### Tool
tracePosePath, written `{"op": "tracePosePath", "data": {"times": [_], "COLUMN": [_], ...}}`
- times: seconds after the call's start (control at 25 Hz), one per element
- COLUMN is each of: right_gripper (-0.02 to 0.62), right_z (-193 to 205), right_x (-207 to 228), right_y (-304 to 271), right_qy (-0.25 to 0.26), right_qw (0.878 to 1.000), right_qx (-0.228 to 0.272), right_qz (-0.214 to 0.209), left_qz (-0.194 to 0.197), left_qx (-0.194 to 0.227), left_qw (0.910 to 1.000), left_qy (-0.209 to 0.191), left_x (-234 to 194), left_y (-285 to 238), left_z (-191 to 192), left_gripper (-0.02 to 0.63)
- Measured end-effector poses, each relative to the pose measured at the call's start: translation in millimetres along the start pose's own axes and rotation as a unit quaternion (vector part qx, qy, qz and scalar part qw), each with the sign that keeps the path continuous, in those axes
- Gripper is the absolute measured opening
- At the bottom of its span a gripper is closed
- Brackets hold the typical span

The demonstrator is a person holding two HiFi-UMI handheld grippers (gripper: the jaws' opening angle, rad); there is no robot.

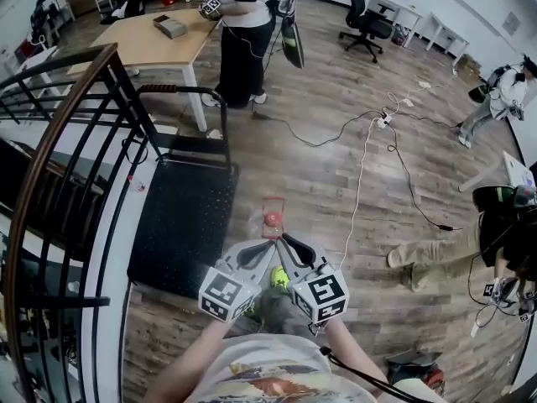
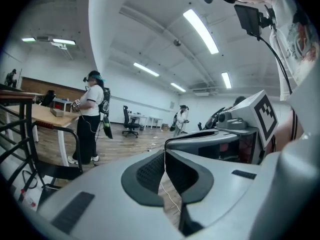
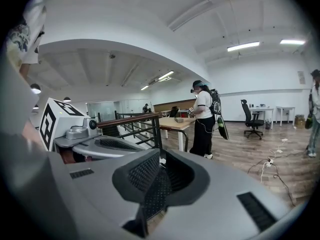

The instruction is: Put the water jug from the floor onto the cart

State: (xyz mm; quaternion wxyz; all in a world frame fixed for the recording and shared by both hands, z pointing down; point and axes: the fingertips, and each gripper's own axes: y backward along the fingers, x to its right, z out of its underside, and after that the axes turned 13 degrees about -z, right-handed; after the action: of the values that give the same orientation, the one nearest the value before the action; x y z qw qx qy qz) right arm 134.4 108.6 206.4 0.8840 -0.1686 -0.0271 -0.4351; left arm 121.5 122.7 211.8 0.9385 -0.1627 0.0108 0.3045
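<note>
The left gripper (image 1: pixel 262 250), a grey plastic two-jaw tool carrying a white cube with square markers, sits side by side with the matching right gripper (image 1: pixel 295 246), low in the head view and close in front of the person. Both point forward and slightly down. In the left gripper view, the left gripper (image 2: pixel 165 153) has its black ribbed pads meeting at the tips with nothing between them. In the right gripper view, the right gripper (image 3: pixel 160 160) is likewise closed and holds nothing.

Just past the two sets of tips, a small, clear, pink-tinted water jug (image 1: pixel 273 217) with a red cap stands on the wood-plank floor (image 1: pixel 336 191). Whether either tip touches it cannot be told.

To the left of the left gripper, near the jug, is a flat black platform cart (image 1: pixel 180 225) with a black tube handle; its deck is bare. Further left runs a black metal railing (image 1: pixel 50 166) with a brown wooden handrail.

To the right of the right gripper, a thin white cable (image 1: pixel 361 166) trails across the floor. Far ahead of both tools, a person in a white top and black trousers (image 1: pixel 243 49) stands beside a light wooden table (image 1: pixel 159 40).
</note>
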Motion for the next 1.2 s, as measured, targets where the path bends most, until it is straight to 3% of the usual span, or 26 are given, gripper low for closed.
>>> {"op": "tracePosePath", "data": {"times": [0.28, 0.56, 1.0, 1.2], "right_gripper": [0.038, 0.038, 0.038, 0.038], "right_z": [-11.9, -8.0, 57.2, 91.8], "right_x": [55.6, 120.7, 202.8, 227.5], "right_y": [-19.9, -41.0, -99.0, -131.5], "right_qy": [0.002, 0.005, -0.007, -0.023], "right_qw": [0.999, 0.998, 0.997, 0.997], "right_qx": [-0.006, -0.011, -0.038, -0.046], "right_qz": [-0.033, -0.060, -0.068, -0.057], "left_qz": [-0.048, -0.101, -0.108, -0.089], "left_qx": [0.005, 0.022, -0.009, -0.026], "left_qw": [0.9983, 0.9942, 0.9937, 0.9953], "left_qy": [-0.033, -0.031, -0.026, -0.028], "left_x": [-19.0, -40.6, -83.1, -109.2], "left_y": [-56.2, -124.2, -218.7, -248.9], "left_z": [-18.4, -26.5, 36.0, 71.1], "left_gripper": [0.012, 0.014, 0.014, 0.014]}}
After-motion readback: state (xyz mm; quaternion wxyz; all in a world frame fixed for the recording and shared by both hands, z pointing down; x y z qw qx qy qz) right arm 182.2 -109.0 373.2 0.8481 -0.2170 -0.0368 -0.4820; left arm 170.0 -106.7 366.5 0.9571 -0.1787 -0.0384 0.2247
